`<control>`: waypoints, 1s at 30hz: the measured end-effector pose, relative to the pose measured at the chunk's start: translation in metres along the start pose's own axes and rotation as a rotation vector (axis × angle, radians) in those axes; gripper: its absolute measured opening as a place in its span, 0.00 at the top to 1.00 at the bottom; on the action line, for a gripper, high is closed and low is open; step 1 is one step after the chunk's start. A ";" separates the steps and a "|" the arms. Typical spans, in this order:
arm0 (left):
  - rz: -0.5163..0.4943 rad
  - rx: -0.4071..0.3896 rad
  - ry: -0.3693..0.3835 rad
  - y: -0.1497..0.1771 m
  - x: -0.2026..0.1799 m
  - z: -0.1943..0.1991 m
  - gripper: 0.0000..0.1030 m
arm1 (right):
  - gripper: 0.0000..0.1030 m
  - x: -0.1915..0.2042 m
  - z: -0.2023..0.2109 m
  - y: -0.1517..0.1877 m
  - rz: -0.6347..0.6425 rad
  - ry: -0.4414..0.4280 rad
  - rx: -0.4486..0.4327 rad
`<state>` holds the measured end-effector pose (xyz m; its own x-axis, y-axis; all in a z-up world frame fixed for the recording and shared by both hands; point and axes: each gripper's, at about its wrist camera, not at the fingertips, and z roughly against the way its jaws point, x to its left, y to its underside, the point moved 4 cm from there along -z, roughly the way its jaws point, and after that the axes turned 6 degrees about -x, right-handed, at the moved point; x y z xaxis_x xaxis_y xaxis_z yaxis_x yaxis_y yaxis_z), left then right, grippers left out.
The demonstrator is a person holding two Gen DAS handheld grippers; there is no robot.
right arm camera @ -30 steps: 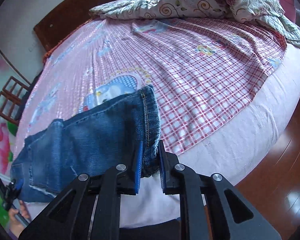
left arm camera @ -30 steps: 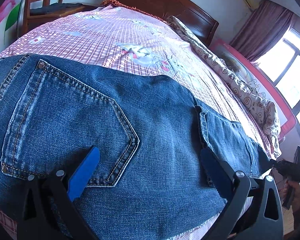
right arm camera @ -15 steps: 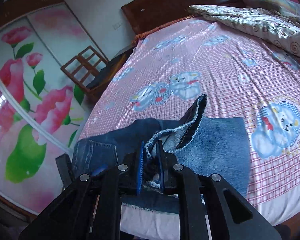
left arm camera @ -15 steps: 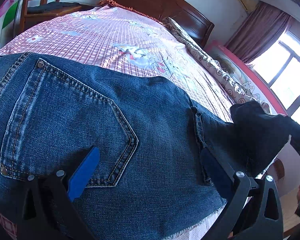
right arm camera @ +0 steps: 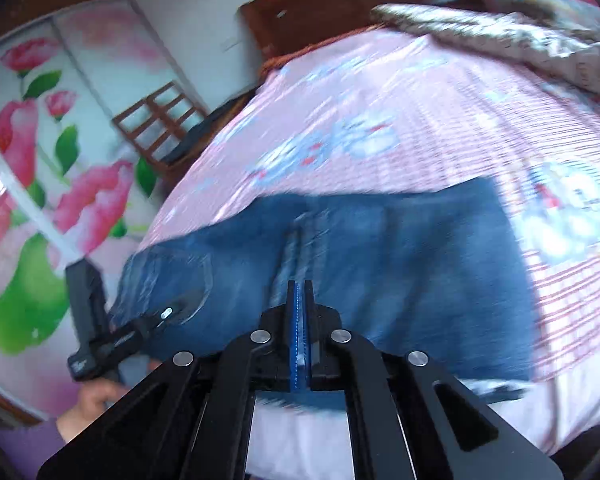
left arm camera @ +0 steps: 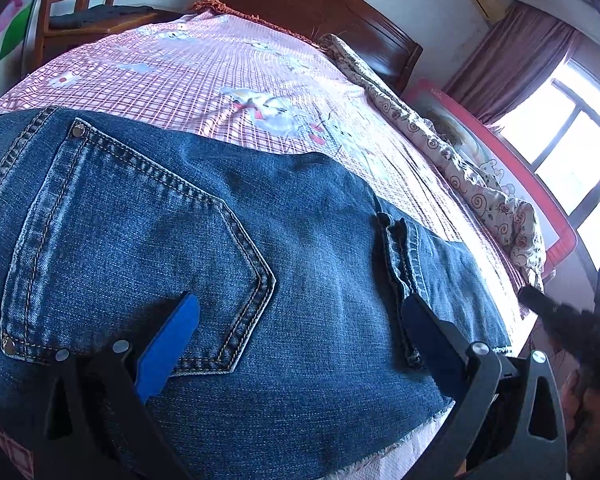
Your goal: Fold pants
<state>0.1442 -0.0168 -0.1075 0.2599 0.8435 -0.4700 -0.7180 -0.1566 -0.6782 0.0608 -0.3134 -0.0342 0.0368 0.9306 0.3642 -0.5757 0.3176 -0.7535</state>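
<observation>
Bright window [left arm camera: 556, 148] glare, fisheye-bent edges; the right wrist view is motion-blurred.

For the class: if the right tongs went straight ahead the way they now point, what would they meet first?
Most likely the folded jeans: the right tongs aim down at the denim, near the raised seam. Blur leaves the depth unclear, so the exact contact spot is uncertain.

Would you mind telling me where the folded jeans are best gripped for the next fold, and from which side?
Probably the frayed double-layer edge of the jeans, approached from the bed's near side: it overhangs the checked sheet there, so jaws can slip around both layers.
</observation>
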 end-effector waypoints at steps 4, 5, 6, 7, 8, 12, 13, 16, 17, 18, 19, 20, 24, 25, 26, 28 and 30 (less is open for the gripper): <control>0.002 -0.004 -0.001 0.000 0.000 0.000 0.02 | 0.63 -0.088 -0.004 -0.017 -0.026 0.335 -0.052; 0.000 -0.005 -0.002 0.000 0.000 0.000 0.02 | 0.63 -0.089 -0.014 -0.010 -0.014 0.343 -0.022; -0.004 -0.005 -0.003 0.000 -0.001 0.000 0.02 | 0.63 -0.079 -0.024 -0.003 0.051 0.353 -0.005; -0.006 -0.005 -0.004 0.001 -0.001 0.000 0.02 | 0.63 -0.062 -0.037 0.008 0.138 0.347 0.021; -0.005 -0.006 -0.005 0.001 -0.001 0.000 0.02 | 0.63 -0.044 -0.051 0.020 0.217 0.352 0.055; 0.001 -0.001 -0.003 0.000 -0.001 -0.001 0.02 | 0.77 -0.003 -0.071 0.049 0.414 0.415 0.064; 0.002 -0.002 0.000 0.000 0.000 -0.001 0.02 | 0.77 -0.007 -0.067 0.044 0.381 0.386 0.071; -0.005 -0.006 0.000 0.000 -0.001 0.000 0.02 | 0.77 -0.012 -0.053 0.026 0.303 0.321 0.062; -0.003 -0.006 -0.001 0.000 -0.001 0.000 0.02 | 0.76 -0.007 -0.047 0.019 0.275 0.279 0.032; 0.001 -0.005 0.000 0.000 -0.001 0.000 0.02 | 0.65 0.003 -0.047 0.015 0.256 0.222 0.028; 0.009 -0.005 0.001 0.000 0.000 0.000 0.02 | 0.56 0.015 -0.051 0.015 0.255 0.178 0.054; 0.018 -0.005 0.000 -0.001 0.000 0.000 0.02 | 0.51 0.031 -0.056 0.019 0.256 0.115 0.075; 0.055 0.015 -0.001 -0.005 0.003 -0.001 0.02 | 0.31 0.083 -0.065 0.041 0.367 0.044 0.094; 0.060 0.025 -0.011 -0.007 0.002 -0.002 0.02 | 0.31 0.091 -0.068 0.048 0.408 0.051 0.112; 0.063 0.034 -0.025 -0.007 0.001 -0.004 0.02 | 0.30 0.097 -0.071 0.057 0.459 0.066 0.132; 0.058 0.046 -0.063 -0.008 -0.001 -0.007 0.02 | 0.28 0.102 -0.077 0.074 0.593 0.184 0.139; 0.041 0.054 -0.103 -0.007 -0.005 -0.010 0.02 | 0.28 0.093 -0.082 0.078 0.556 0.184 0.148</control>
<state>0.1542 -0.0255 -0.1062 0.1638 0.8856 -0.4346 -0.7615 -0.1666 -0.6264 0.0860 -0.1873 -0.1041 -0.1690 0.9703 -0.1731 -0.6560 -0.2418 -0.7150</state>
